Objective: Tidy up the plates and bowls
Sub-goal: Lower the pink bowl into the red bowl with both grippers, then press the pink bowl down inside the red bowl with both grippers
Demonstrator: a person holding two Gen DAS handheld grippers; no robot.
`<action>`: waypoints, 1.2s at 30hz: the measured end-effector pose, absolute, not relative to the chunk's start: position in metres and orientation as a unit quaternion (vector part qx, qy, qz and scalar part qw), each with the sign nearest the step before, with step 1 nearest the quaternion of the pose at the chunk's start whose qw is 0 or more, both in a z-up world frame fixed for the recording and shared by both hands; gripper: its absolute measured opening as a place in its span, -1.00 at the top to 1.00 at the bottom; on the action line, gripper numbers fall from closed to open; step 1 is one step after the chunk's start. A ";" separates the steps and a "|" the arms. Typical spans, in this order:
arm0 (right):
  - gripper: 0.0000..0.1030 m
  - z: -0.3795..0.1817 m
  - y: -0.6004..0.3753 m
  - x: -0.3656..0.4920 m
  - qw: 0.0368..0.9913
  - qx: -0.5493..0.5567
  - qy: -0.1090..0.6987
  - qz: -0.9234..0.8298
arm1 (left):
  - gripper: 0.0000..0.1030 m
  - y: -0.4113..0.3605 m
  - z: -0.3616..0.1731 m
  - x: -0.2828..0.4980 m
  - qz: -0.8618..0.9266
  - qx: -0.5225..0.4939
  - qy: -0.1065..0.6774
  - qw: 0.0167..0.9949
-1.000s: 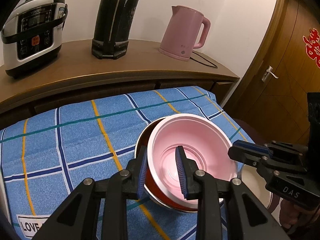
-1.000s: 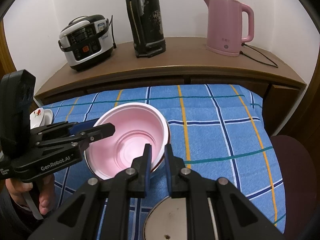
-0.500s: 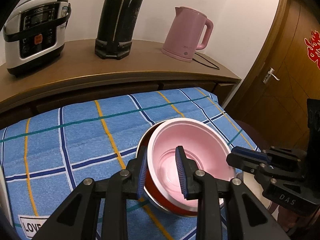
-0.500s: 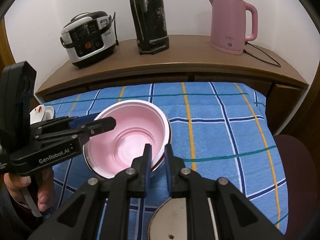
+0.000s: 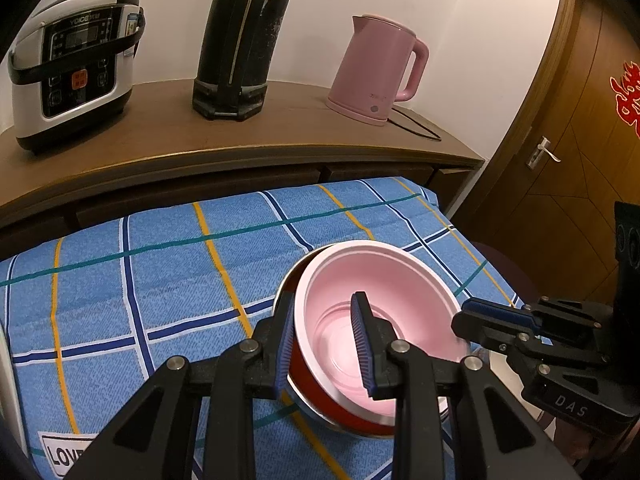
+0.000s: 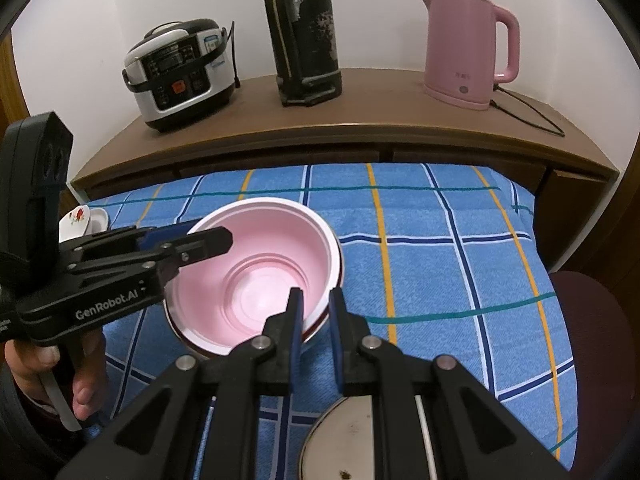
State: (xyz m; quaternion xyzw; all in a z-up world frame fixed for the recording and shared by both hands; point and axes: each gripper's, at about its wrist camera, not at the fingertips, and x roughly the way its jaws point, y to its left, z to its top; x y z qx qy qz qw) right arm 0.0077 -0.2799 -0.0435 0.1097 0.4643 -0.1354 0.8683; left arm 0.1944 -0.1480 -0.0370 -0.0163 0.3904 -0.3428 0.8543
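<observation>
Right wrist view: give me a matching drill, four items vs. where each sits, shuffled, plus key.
Items:
1. pink bowl
2. pink kettle
3. rice cooker
4. metal plate

Places:
A. left end of the sideboard
B. under the right tongs, at the bottom edge of the view
C. nested in the red bowl on the blue cloth
D. right end of the sideboard

Pairs: 1-C, 2-D, 3-A, 4-B
</observation>
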 end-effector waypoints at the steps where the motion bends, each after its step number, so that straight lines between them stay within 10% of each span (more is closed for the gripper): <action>1: 0.75 -0.044 -0.279 0.008 0.869 0.105 0.464 -0.137 | 0.43 -0.148 -0.037 0.194 -0.343 -0.016 0.390 0.854; 36: 0.75 -0.047 -0.269 0.013 0.868 0.056 0.470 -0.150 | 0.43 -0.155 -0.034 0.188 -0.338 0.023 0.368 0.866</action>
